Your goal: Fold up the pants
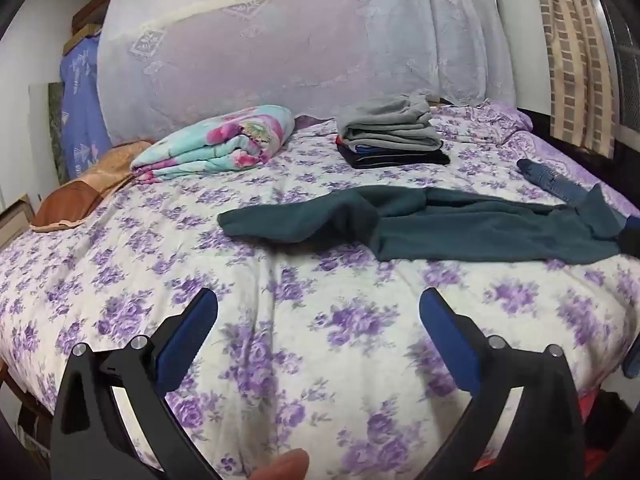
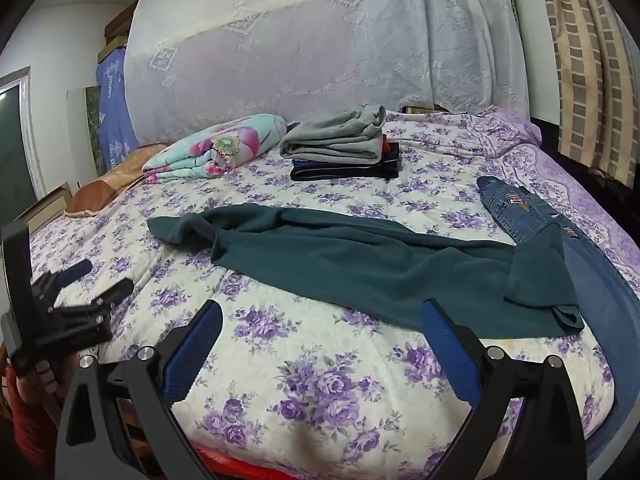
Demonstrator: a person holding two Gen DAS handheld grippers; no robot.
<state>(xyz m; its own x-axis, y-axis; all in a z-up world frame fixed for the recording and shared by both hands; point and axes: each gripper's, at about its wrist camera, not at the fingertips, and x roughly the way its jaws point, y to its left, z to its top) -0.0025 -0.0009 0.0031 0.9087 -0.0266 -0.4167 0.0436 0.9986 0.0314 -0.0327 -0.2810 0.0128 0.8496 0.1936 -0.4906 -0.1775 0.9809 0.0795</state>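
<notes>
I see dark green pants (image 2: 360, 268) lying spread out across a bed (image 2: 320, 380) with a purple floral cover. My left claw (image 1: 318, 308) and right claw (image 2: 320, 320) both hover above the near edge, jaws wide apart, holding nothing. Behind the pants sit a stack of folded clothes (image 2: 340, 148) and a folded floral blanket (image 2: 216, 148).

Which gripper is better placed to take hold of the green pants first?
Probably the right gripper: open, with the green pants lying just past its fingertips. The left gripper is open too, but farther away.
</notes>
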